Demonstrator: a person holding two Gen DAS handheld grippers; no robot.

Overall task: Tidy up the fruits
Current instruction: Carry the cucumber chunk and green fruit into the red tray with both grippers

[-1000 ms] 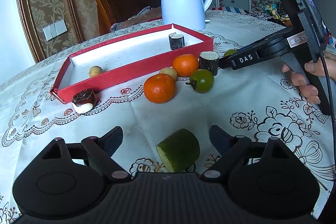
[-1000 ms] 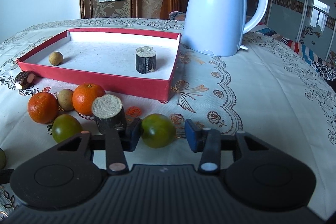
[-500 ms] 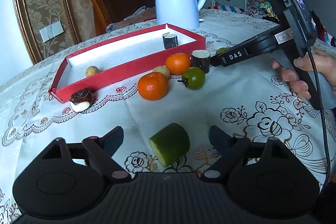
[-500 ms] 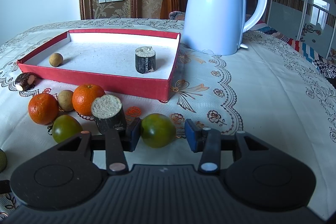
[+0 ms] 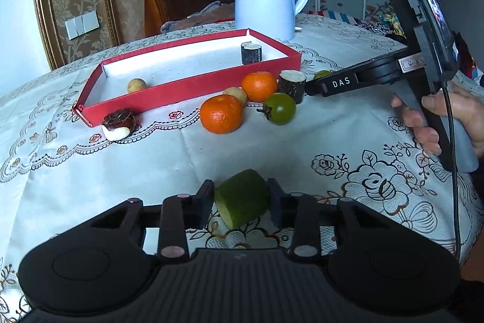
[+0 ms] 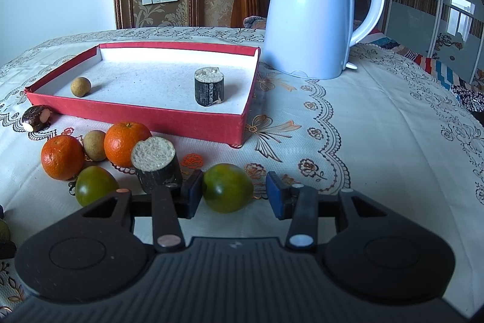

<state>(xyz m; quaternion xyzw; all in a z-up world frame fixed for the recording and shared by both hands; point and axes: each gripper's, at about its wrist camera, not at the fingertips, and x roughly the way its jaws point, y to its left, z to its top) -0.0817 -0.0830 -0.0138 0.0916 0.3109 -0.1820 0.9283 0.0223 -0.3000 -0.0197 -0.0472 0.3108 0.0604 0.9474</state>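
With only a longan [image 6: 80, 86] and one cane stub [image 6: 209, 87] in the red tray [image 5: 193, 90] at my twelve o'clock, my left gripper [image 5: 240, 199] had just closed on the green chunk [image 5: 242, 198], my right gripper [image 6: 231, 192] standing narrow, unclamped, around a green tomato [image 6: 227, 187].

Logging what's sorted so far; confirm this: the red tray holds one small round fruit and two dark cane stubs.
Not quite: the red tray holds one dark cane stub, not two, beside the small round fruit. The second stub stands outside on the tablecloth, as the right wrist view shows.
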